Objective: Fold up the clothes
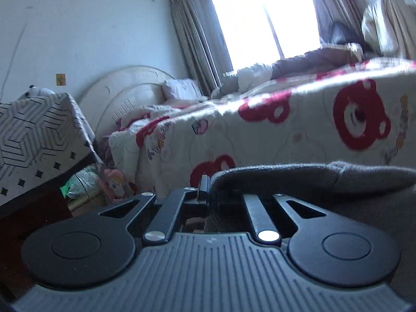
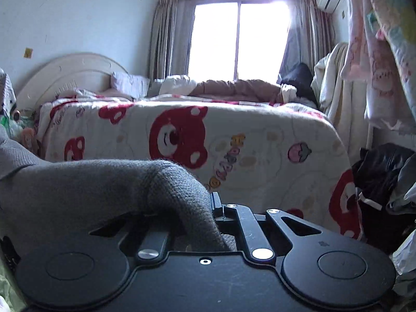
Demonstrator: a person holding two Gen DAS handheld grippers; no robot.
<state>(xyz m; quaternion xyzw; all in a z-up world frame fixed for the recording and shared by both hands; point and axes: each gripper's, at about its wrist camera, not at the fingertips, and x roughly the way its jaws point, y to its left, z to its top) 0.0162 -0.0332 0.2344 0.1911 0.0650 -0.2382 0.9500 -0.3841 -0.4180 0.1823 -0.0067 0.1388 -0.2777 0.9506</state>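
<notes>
Both claws are clamped on one grey sweater [image 2: 104, 189], held up in the air before the bed [image 2: 260, 156]. The left claw [image 1: 208, 189] bites an edge that runs off to its right; the right claw [image 2: 214, 205] bites the end that runs off to its left, so the sweater stretches between them. It's thick, fuzzy, coarse knit, sagging softly. The bear-print quilt [image 1: 286, 130] lies flat just beyond, ready for laying down.
</notes>
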